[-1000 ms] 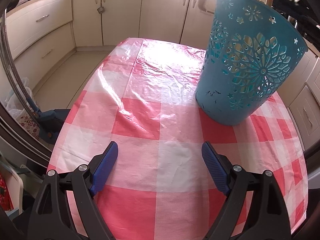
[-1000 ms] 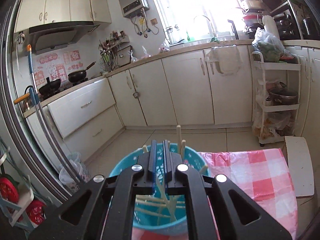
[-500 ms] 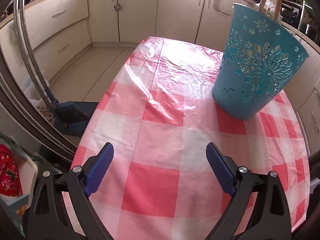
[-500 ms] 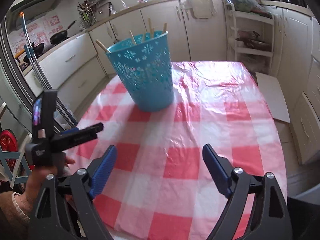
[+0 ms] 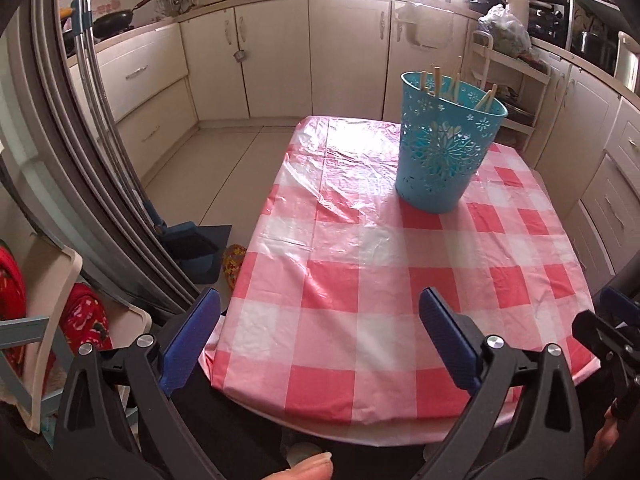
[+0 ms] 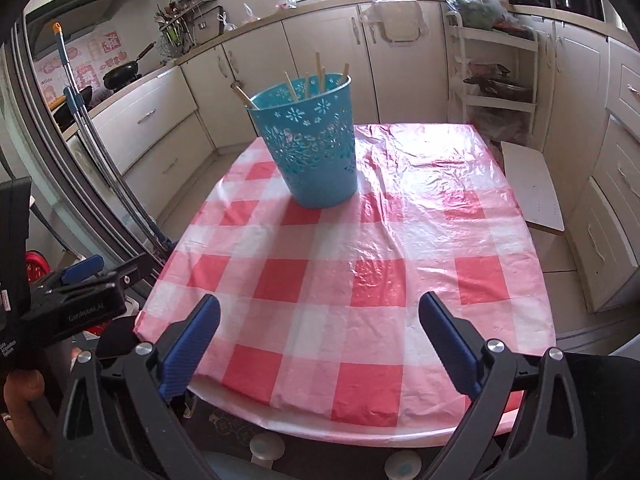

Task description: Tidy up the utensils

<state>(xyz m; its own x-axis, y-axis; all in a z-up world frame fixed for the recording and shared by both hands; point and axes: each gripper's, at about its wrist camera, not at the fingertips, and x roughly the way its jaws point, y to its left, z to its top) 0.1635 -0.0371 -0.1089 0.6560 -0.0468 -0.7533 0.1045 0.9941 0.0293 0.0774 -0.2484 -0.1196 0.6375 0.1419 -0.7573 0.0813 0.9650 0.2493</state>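
Note:
A blue perforated basket (image 5: 446, 152) stands upright on the far part of the red-and-white checked table (image 5: 400, 280). It also shows in the right wrist view (image 6: 316, 148). Several wooden utensil handles (image 6: 320, 78) stick out of its top (image 5: 436, 78). My left gripper (image 5: 320, 344) is open and empty, held back over the table's near edge. My right gripper (image 6: 320, 344) is open and empty, also at the near edge. The left gripper's body shows at the left of the right wrist view (image 6: 76, 300).
Cream kitchen cabinets (image 5: 280, 52) line the far walls. A white rack (image 6: 496, 76) stands at the back right. A white board (image 6: 532, 188) lies right of the table. A mop handle (image 6: 104, 152) and a dustpan (image 5: 200, 248) stand at the left.
Both grippers have pulled back from the basket to the table's near edge. The right gripper, shut above the basket one second ago, has opened.

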